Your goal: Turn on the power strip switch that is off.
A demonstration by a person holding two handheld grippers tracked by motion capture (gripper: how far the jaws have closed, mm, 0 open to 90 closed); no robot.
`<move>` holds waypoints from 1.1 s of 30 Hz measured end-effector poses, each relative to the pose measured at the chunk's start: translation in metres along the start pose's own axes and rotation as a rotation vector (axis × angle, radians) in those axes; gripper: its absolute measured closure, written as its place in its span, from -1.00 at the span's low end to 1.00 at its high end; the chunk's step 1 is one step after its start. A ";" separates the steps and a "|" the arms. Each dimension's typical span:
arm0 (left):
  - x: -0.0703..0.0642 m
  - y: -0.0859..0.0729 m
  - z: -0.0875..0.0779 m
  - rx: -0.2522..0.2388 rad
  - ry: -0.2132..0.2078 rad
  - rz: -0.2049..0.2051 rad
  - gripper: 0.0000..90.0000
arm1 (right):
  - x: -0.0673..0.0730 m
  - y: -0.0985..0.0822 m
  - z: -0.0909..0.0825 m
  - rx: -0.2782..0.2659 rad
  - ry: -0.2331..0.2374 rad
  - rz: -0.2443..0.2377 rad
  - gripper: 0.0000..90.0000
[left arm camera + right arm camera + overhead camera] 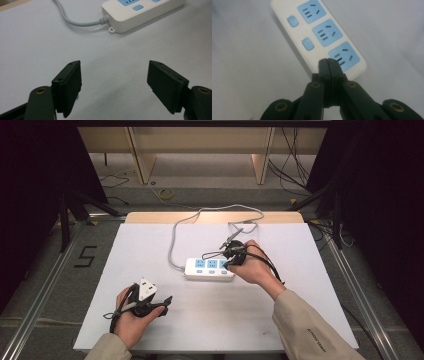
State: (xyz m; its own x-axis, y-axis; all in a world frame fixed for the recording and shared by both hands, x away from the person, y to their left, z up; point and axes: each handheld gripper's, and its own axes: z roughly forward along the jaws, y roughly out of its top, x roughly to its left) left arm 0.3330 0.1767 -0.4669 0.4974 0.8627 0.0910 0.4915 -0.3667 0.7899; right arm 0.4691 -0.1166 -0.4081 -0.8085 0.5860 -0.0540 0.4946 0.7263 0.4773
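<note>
A white power strip with blue sockets lies on the white table. Its grey cable loops away toward the table's far edge. The right gripper touches the strip's right end. The left gripper rests well apart, nearer the person and left of the strip.

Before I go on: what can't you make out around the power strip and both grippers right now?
- Third switch on the power strip: right gripper view, hidden behind the closed right gripper; contact unclear.
- Strip's far end: left gripper view, cut off by the top edge.
- Cable plug end: high view, too small among the floor wires.
- Left gripper: jaws apart, nothing between; high view too small for detail.
</note>
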 end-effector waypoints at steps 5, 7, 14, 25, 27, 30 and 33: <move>-0.001 0.000 0.000 0.000 -0.002 0.001 -0.39 | -0.001 0.002 0.001 0.008 0.001 0.006 1.00; -0.001 0.000 0.000 0.000 -0.002 0.001 -0.39 | 0.000 0.003 0.002 0.011 0.003 0.007 1.00; 0.000 0.000 0.000 0.000 -0.002 -0.002 -0.38 | 0.000 0.007 0.005 0.016 0.007 0.005 1.00; -0.001 0.001 -0.001 -0.002 -0.003 0.005 -0.38 | -0.001 0.012 0.011 0.033 0.007 0.004 1.00; -0.001 0.001 0.000 -0.001 -0.003 0.007 -0.38 | -0.001 0.013 0.012 0.031 0.004 0.015 1.00; -0.001 0.001 0.000 -0.001 -0.003 0.008 -0.38 | 0.000 0.014 0.014 0.040 0.007 0.015 1.00; -0.001 0.001 0.000 -0.001 -0.003 0.008 -0.38 | -0.001 0.014 0.016 0.050 0.009 0.018 1.00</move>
State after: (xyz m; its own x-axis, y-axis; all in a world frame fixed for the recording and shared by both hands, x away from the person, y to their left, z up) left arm 0.3332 0.1754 -0.4659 0.5035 0.8587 0.0955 0.4871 -0.3734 0.7895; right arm 0.4816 -0.1012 -0.4156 -0.8024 0.5955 -0.0376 0.5237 0.7330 0.4340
